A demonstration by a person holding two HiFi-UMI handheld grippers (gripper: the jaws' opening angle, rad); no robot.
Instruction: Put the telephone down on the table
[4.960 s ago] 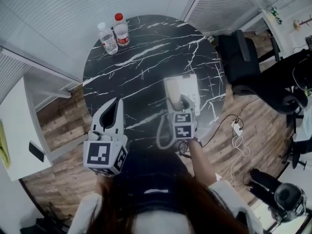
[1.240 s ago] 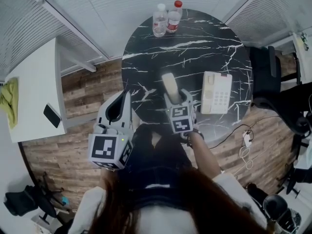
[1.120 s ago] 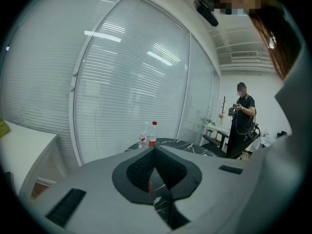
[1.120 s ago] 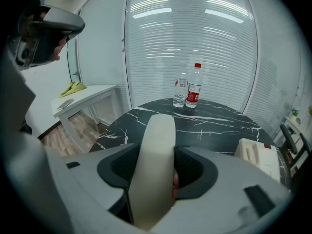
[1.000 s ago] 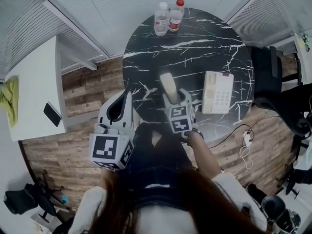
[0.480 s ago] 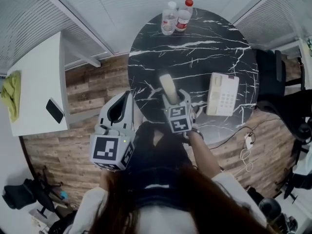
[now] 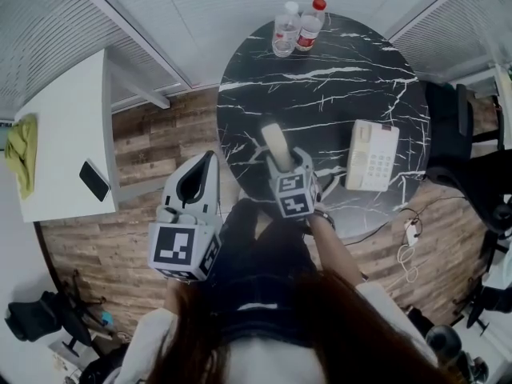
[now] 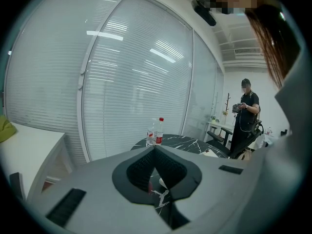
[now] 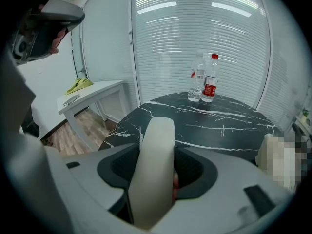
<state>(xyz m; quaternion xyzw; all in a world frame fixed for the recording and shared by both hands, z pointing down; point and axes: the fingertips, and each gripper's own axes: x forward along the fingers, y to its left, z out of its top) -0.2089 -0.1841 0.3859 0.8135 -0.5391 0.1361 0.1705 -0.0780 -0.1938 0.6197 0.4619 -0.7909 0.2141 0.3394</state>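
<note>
A cream telephone handset [image 7: 274, 144] stands between the jaws of my right gripper [image 7: 286, 163], which are shut on its lower part. It hangs over the near left part of the round black marble table [image 7: 336, 78]. In the right gripper view the handset [image 9: 155, 160] rises out of the right gripper [image 9: 157, 156] and hides the gap between the jaws. The telephone base [image 7: 373, 156] lies on the table to the right, apart from the handset. My left gripper [image 7: 210, 158] hovers off the table's left edge over the floor, tips together and holding nothing.
Two water bottles [image 7: 286, 29] [image 7: 312, 21] stand at the table's far edge. A white side table [image 7: 68, 110] at left carries a dark phone [image 7: 94, 181] and a yellow-green cloth [image 7: 22, 152]. A black chair [image 7: 468, 146] and floor cables [image 7: 410, 234] are at right. A person [image 8: 246, 116] stands beyond the table.
Five seconds ago the handset was over the base; it is now held well left of it. In the last second the base has drifted a little further right in view.
</note>
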